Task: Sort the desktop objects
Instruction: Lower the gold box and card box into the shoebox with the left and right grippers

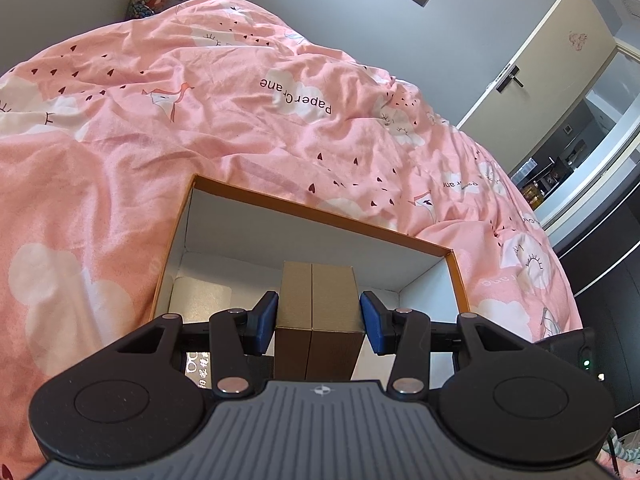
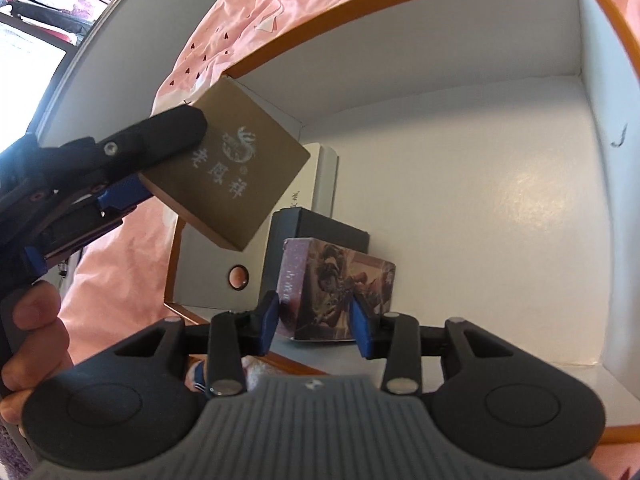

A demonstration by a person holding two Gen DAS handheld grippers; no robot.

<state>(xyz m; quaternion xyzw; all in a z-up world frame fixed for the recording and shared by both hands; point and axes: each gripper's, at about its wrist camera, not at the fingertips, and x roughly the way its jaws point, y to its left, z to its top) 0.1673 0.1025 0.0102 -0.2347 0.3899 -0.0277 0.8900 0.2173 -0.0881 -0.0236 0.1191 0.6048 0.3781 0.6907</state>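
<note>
Gold box [image 1: 319, 312] | clamped in left claw [image 1: 319, 322] | right claw [image 2: 316, 320] apart, straddling picture box [image 2: 340, 292]

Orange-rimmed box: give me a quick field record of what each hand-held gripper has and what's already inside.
left hand-held gripper: shut on gold box, held above the orange-rimmed box
right hand-held gripper: open, pads either side of the picture box, not pressing it
picture box: standing on the box floor
also inside: black box, white box
surface: pink bedding

Left gripper [image 1: 319, 318] clamped — right gripper [image 2: 314, 318] apart
</note>
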